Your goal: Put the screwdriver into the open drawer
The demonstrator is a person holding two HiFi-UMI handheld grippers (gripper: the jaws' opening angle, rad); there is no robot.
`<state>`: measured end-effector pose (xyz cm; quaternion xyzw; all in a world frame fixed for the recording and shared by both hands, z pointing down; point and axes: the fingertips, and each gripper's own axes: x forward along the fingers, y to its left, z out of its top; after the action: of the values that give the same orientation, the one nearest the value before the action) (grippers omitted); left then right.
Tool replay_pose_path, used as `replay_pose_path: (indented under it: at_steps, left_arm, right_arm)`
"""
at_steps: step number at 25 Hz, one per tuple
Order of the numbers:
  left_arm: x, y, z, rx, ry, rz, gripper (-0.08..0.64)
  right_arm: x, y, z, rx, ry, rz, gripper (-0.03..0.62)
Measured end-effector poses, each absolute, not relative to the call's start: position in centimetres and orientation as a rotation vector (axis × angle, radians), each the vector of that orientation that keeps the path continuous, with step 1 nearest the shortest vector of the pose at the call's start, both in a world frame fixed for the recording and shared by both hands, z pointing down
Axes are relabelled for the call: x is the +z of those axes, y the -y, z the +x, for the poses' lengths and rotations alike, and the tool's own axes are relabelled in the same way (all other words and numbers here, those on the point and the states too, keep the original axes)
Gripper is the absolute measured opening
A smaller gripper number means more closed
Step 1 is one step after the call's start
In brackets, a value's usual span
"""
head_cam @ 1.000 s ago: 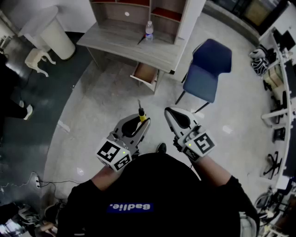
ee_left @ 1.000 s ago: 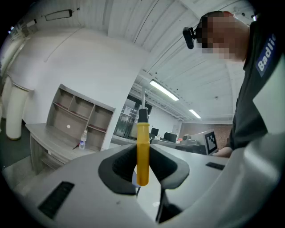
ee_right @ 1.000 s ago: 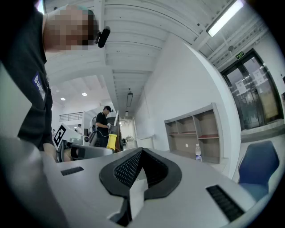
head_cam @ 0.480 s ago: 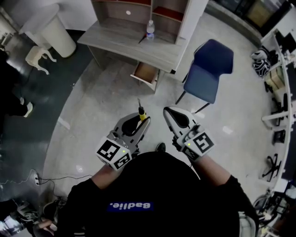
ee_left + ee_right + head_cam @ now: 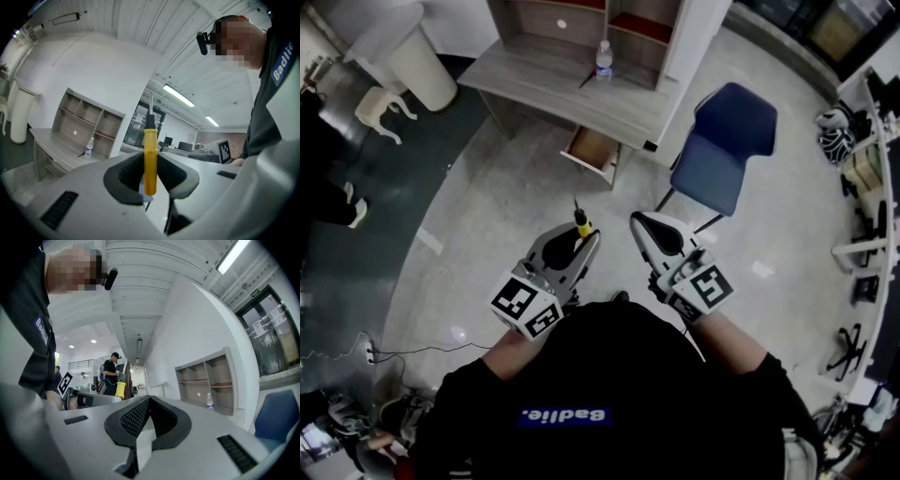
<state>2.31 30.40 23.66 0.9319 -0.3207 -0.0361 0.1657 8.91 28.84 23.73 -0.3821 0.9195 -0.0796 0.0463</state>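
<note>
Clamped in the left gripper (image 5: pixel 577 240), between ribbed black pads (image 5: pixel 125 176): the screwdriver (image 5: pixel 150 157). Held low on a smooth, round yellow plastic handle, with a black collar above it and a thin metal shaft sticking out past the tips. Jaws partly closed, pressing the handle from both sides.

Just beside it and not touching, the right gripper (image 5: pixel 647 225). Jaws together, tips meeting, nothing between the mesh-textured pads. Smooth pale grey plastic shells on both, each ending in a cube of black-and-white square markers.

Ahead, across bare floor (image 5: pixel 487 206) and well apart from the screwdriver, the open drawer (image 5: pixel 592 150). Pulled out from under the desk (image 5: pixel 534 84), shallow and boxy, brown inside, pale at the front. Nothing on the stretch of floor between it and the grippers.

Right of the drawer, a blue chair (image 5: pixel 722 141) with padded seat and back on thin dark legs. On the grey wood-grain desk, a clear water bottle (image 5: pixel 603 60) standing upright, with a small dark item next to it. Behind the bottle, a shelf unit (image 5: pixel 581 19) of open square compartments, reddish-brown within.

Glossy, pale, speckled floor, turning dark towards the left. There, a white cylindrical bin (image 5: pixel 417 66) and a small white stool (image 5: pixel 380 112). Lower left, a power strip (image 5: pixel 370 354) with a trailing cable. Along the right edge, more desks with gear. Overhead, in both gripper views, ribbed white ceiling with strip lights. Far back in the right gripper view, another person (image 5: pixel 110 373), standing.
</note>
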Motion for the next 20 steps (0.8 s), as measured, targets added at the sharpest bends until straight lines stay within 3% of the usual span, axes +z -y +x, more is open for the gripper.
replay_pose_path:
  at_steps: [20]
  left_arm:
    - [24.9,-25.3,5.6,-0.130,1.009,2.605,0.077]
  right_arm:
    - [25.4,-24.0,13.1,-0.251,-2.846,-1.126,0.028]
